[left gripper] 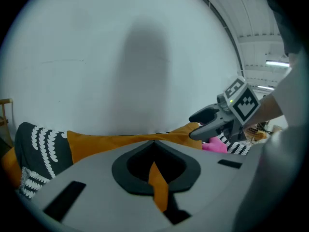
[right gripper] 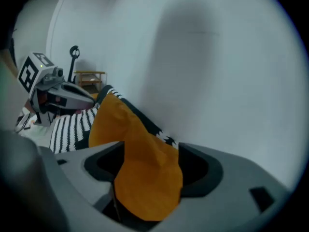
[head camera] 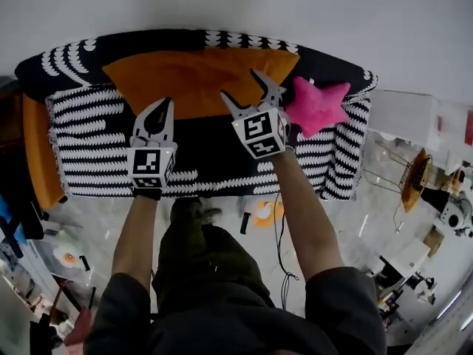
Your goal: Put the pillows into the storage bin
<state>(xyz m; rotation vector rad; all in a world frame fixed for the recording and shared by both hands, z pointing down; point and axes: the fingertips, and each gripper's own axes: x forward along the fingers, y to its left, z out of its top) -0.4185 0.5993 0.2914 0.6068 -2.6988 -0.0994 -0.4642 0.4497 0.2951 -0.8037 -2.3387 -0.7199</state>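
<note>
An orange pillow lies across the back of a black-and-white patterned storage bin. My left gripper is shut on the pillow's near left edge; in the left gripper view a strip of orange cloth is pinched in its jaws. My right gripper holds the pillow's right part, jaws wide, and bunched orange fabric fills the gap between them. A pink star pillow rests on the bin's right rim, just right of the right gripper. It also shows as a small pink patch in the left gripper view.
A white wall stands behind the bin. An orange panel runs along its left side. On the floor are a small orange object, a black cable, a wire chair and a white box at right.
</note>
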